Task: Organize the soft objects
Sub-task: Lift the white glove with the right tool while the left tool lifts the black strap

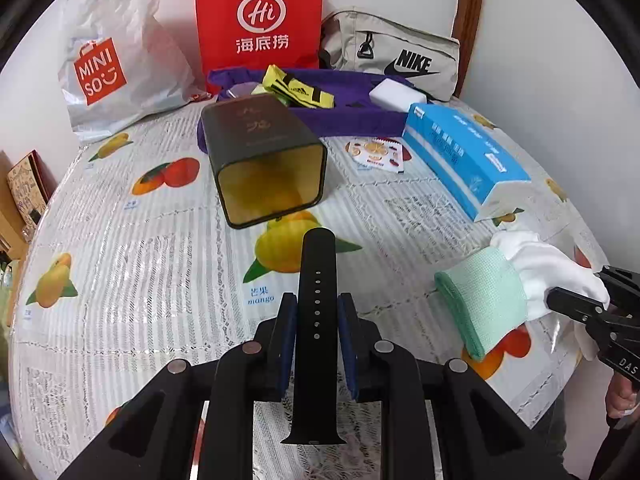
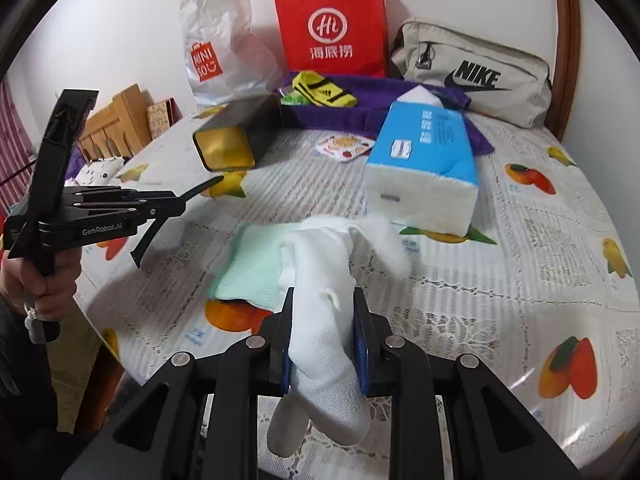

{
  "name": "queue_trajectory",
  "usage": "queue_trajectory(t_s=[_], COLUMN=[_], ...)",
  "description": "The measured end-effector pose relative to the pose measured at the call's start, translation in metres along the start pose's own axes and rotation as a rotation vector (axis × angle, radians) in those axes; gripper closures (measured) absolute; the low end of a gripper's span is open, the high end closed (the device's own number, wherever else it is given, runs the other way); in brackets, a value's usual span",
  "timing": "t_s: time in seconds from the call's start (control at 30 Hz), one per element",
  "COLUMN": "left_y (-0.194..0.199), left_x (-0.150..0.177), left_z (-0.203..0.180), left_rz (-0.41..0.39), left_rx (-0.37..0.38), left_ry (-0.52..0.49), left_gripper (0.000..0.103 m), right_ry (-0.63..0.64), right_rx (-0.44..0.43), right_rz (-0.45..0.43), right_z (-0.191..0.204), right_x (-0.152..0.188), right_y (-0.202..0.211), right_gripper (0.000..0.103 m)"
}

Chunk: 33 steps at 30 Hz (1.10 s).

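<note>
My left gripper (image 1: pixel 317 312) is shut on a black watch strap (image 1: pixel 317 280) that points toward an open dark tin (image 1: pixel 264 160) lying on its side. My right gripper (image 2: pixel 323 320) is shut on a white glove (image 2: pixel 320 312), held above the table; it also shows in the left wrist view (image 1: pixel 552 272). A folded mint-green cloth (image 2: pixel 248 268) lies on the table just beyond the glove. A purple cloth bag (image 1: pixel 360 116) at the back holds a yellow sock (image 1: pixel 298 88) and a white block (image 1: pixel 396 96).
A blue tissue pack (image 1: pixel 464 156) lies right of the tin. At the back stand a Miniso bag (image 1: pixel 108 60), a red paper bag (image 1: pixel 260 16) and a Nike pouch (image 1: pixel 396 56). The table has a fruit-print cover (image 1: pixel 140 260). A round sticker pad (image 1: pixel 376 154) lies near the bag.
</note>
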State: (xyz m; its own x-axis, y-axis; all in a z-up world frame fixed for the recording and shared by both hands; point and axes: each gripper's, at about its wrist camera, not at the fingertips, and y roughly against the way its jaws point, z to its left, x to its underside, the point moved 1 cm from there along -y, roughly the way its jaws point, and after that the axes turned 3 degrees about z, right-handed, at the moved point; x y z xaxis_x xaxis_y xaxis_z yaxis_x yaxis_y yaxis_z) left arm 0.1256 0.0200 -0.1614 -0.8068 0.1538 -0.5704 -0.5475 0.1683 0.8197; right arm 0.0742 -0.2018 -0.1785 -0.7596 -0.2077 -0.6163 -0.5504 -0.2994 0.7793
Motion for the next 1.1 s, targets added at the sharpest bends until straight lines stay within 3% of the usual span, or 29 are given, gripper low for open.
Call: queue_trajectory(t_s=[0.6,1.1], left_y=[0.055,0.055], left_x=[-0.039,-0.093], left_z=[-0.024,-0.02], left_rz=[-0.086,-0.125], left_rx=[0.056,0.077], left_ry=[-0.002,-0.007], left_gripper=[0.083,0.083], right_ry=[-0.011,-0.017], right_rx=[-0.038,-0.016], right_rz=[-0.083,-0.13], right_z=[-0.009,-0.024], right_x=[-0.042,-0.101], right_y=[0.053,0.063], right_gripper=[0.079,0.079])
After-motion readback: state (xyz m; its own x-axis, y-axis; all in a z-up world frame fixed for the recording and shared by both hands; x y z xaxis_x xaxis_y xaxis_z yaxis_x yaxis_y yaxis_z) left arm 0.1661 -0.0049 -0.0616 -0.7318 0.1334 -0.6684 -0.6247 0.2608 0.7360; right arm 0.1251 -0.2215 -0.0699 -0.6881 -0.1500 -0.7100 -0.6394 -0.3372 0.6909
